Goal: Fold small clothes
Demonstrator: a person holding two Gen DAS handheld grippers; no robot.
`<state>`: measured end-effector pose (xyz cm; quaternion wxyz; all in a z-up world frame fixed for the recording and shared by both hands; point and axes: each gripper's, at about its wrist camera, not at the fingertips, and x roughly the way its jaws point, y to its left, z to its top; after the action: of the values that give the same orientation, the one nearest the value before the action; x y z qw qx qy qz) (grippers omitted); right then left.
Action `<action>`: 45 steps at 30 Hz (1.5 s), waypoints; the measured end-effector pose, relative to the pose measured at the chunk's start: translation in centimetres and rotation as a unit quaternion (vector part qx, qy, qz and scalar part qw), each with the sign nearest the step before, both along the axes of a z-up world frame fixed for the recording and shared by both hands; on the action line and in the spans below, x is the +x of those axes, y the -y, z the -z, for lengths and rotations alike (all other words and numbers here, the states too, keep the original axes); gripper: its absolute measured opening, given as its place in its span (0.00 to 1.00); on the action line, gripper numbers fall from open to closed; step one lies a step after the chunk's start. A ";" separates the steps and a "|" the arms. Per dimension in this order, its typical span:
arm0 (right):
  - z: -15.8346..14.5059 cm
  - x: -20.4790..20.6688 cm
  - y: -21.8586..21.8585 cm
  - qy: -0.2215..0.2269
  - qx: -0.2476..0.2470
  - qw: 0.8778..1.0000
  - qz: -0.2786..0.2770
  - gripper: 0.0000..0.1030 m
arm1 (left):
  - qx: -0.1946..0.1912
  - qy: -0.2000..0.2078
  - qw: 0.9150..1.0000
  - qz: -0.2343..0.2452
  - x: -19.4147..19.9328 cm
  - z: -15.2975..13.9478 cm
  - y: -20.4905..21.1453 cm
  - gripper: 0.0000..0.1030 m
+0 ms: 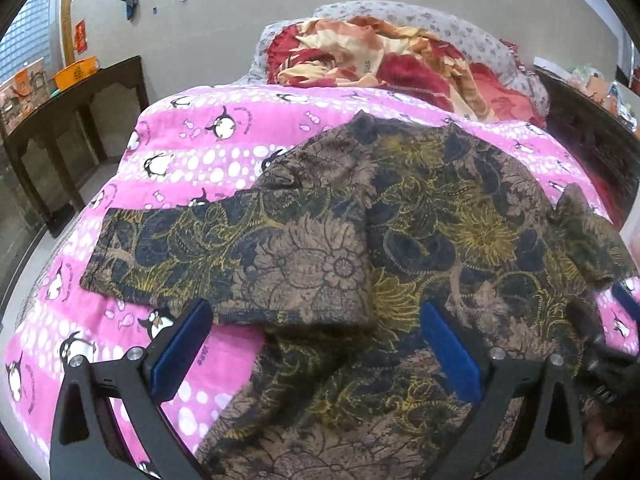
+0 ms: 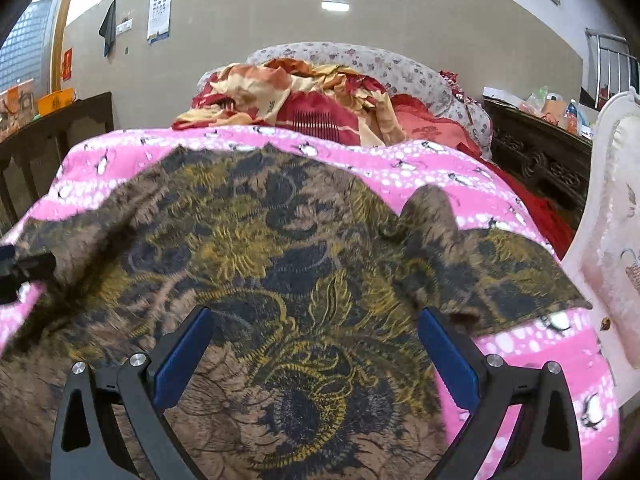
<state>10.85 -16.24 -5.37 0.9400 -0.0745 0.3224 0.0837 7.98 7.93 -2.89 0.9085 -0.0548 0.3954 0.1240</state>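
- Left tool (image 1: 316, 320) sat nearest the lens in the left wrist view, its blue-padded fingers (image 1: 182, 350) spread wide with nothing between them.
- Right tool (image 2: 314, 322) looked the same in the right wrist view: blue pads apart, nothing pinched, hovering over cloth.
- Directly beneath both tools lay the garment (image 1: 420, 216), a brown fabric printed with dark blue and yellow flowers, spread on the bed.
- In the left wrist view, one sleeve (image 1: 224, 256) was folded across the body of the garment, its cuff end reaching left onto the blanket.
- In the right wrist view, the garment (image 2: 280, 240) filled most of the frame; its right-hand sleeve (image 2: 500, 272) lay out flat to the side, slightly rumpled near the shoulder.
- The left tool's dark tip showed at the left edge of the right wrist view, just beside the garment's edge; whether it touched the cloth could not be told.
- Under the garment was a pink blanket (image 1: 208, 148) with penguins and white dots, covering the bed.
- Beyond the blanket, a crumpled red and cream quilt (image 1: 384, 60) was heaped against grey floral pillows (image 2: 400, 72).
- Left of the bed stood a dark wooden desk (image 1: 80, 92) carrying an orange basin (image 1: 76, 72).
- Furthest back, the beige wall bore an eye chart (image 2: 160, 6) and a hanging dark cloth (image 2: 109, 26).
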 end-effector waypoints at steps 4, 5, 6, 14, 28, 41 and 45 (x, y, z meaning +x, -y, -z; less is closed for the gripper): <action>0.3 0.3 1.5 -0.013 0.024 0.999 0.026 1.00 | 0.020 0.009 1.000 0.006 -0.5 -0.7 0.8 1.00; 0.3 0.2 1.8 -0.011 0.029 0.999 0.032 1.00 | 0.034 0.011 0.999 0.007 -0.6 -1.0 1.1 1.00; 0.2 0.1 2.2 -0.008 0.035 0.999 0.036 1.00 | 0.044 0.012 0.999 0.008 -0.7 -1.1 1.3 1.00; 0.0 -0.4 1.6 0.006 0.014 0.999 0.042 1.00 | 0.056 0.015 0.998 0.009 -1.3 -2.2 1.8 1.00; -1.7 -2.3 0.1 0.019 -0.038 0.999 0.019 1.00 | 0.036 0.003 0.999 0.000 -2.0 -2.0 0.0 1.00; 1.4 -1.1 1.1 -0.027 -0.052 0.997 0.057 1.00 | 0.014 -0.020 1.000 -0.013 -0.9 0.5 -2.0 1.00; 1.6 -0.9 1.0 -0.031 -0.056 0.996 0.056 1.00 | 0.013 -0.025 1.000 -0.012 -0.8 1.1 -2.5 1.00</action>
<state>9.96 -17.21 -7.00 0.9270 -0.1061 0.3595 0.0149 7.19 10.47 -3.95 0.8975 -0.0449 0.4155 0.1408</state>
